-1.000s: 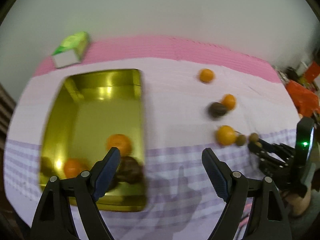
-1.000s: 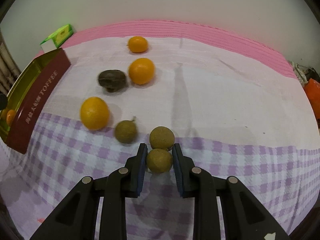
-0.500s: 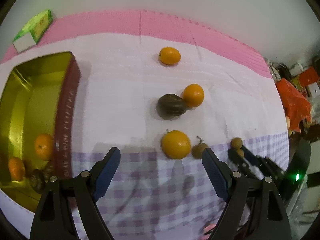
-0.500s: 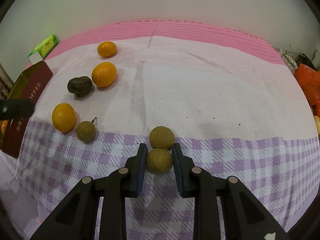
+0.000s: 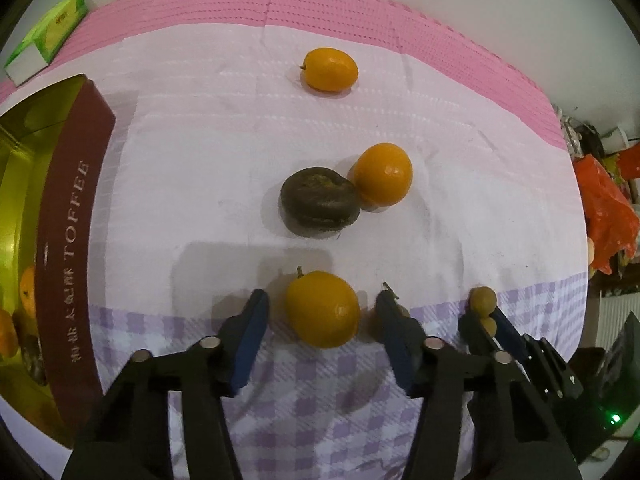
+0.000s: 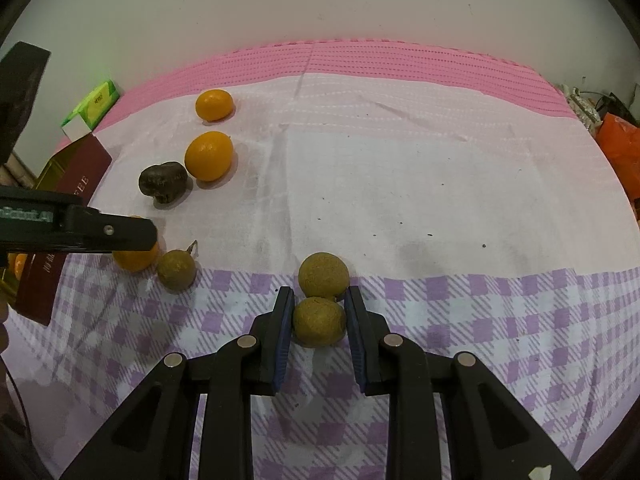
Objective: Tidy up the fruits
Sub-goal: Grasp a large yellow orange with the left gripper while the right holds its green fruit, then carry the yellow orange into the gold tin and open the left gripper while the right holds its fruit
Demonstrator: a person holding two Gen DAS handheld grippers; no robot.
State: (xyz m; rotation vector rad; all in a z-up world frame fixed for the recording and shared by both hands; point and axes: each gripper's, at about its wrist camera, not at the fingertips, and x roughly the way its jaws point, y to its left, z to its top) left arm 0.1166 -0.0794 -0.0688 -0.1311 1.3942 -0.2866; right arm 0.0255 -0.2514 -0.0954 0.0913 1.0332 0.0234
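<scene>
My left gripper point(image 5: 322, 310) is open, its fingers on either side of an orange point(image 5: 322, 309) on the cloth, not touching it. A dark wrinkled fruit point(image 5: 319, 201) and a second orange point(image 5: 383, 174) lie beyond, a third orange point(image 5: 330, 69) farther back. My right gripper point(image 6: 319, 312) is shut on a small brown-green fruit point(image 6: 319, 321); a second such fruit point(image 6: 323, 275) touches it in front, a third point(image 6: 176, 269) lies to the left. The gold toffee tin point(image 5: 66, 248) at left holds several fruits.
A green and white carton point(image 5: 46, 38) lies at the back left on the pink mat. Orange bags and clutter point(image 5: 608, 200) sit off the table's right edge. The left gripper's arm point(image 6: 76, 230) crosses the left of the right wrist view.
My left gripper moved right from over the tin and down to straddle the nearest orange. My right gripper stayed shut on the small fruit, barely moving.
</scene>
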